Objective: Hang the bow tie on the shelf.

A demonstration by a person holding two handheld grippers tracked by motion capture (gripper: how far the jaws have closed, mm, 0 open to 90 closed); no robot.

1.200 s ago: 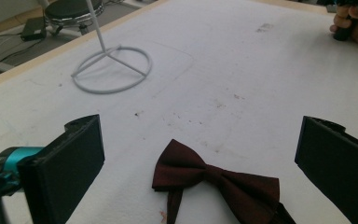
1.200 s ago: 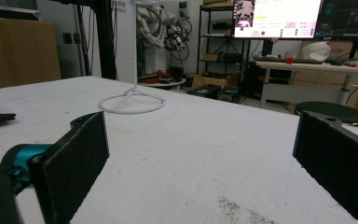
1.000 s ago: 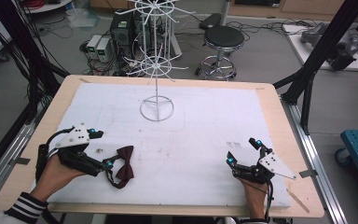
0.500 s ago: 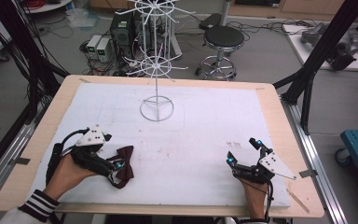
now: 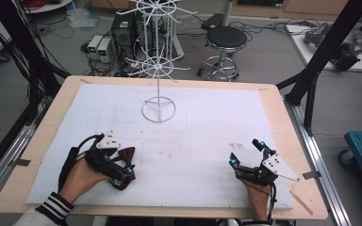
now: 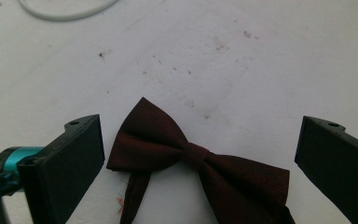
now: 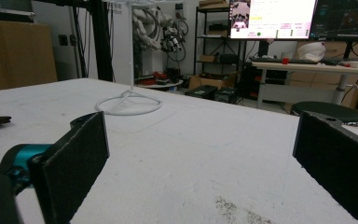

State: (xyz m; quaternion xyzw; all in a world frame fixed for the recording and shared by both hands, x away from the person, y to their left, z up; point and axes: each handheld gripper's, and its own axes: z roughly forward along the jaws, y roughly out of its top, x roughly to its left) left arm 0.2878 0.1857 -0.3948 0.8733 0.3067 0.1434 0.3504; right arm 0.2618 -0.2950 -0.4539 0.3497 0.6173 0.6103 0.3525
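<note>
A dark maroon bow tie (image 6: 200, 161) lies flat on the white table cover, one strap end trailing toward the camera. My left gripper (image 6: 199, 128) hangs just over it, open, with one black jaw on each side of the bow and neither touching it. From above, the left gripper (image 5: 122, 170) hides part of the bow tie (image 5: 126, 153) at the front left. My right gripper (image 5: 246, 153) rests low at the front right, open and holding nothing; its jaws (image 7: 203, 122) face the stand across bare cover.
A white wire stand (image 5: 158, 109) with a ring base and spoked tiers rises at the table's middle back; its ring (image 7: 128, 105) is far from both grippers. The wooden table edge (image 5: 283, 113) frames the white cover. A stool and equipment stand on the floor beyond.
My left gripper has slid right, from beside the bow tie to straddling it. The bow tie and my right gripper have not moved.
</note>
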